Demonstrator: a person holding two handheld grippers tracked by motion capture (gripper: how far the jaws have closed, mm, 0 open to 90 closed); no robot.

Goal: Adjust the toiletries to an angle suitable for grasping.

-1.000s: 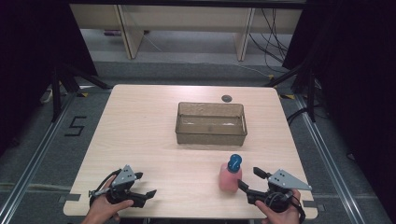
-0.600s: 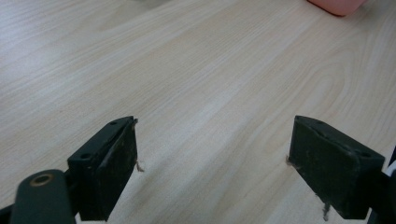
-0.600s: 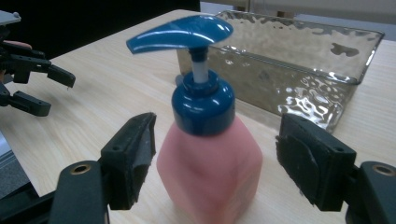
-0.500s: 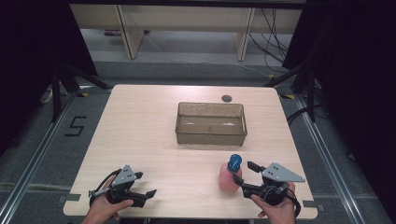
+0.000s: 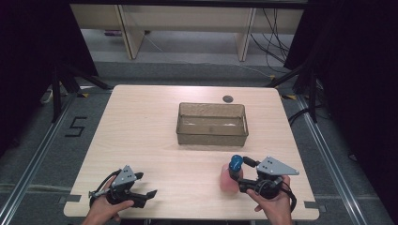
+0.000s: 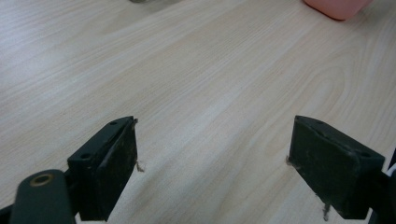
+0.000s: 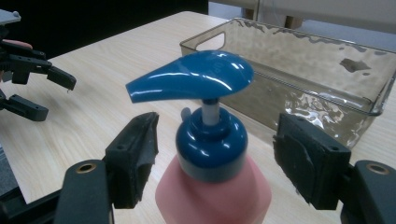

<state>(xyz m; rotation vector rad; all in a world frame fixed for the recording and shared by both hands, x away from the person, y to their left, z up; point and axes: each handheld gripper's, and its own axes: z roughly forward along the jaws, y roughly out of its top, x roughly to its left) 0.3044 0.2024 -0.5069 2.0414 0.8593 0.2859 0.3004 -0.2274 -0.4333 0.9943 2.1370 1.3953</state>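
Pump bottle (image 5: 230, 177) stands on pale wood table (image 5: 150, 131) — dark room around.

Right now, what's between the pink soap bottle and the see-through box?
Nothing but bare table. In the high view, plain wood separates the soap bottle from the box; the right gripper, jaws open, sits around the bottle's neck.

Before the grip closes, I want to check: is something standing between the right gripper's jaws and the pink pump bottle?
Nothing visible. The right gripper stands open, its jaws either side of the pink pump bottle, with clear gaps.
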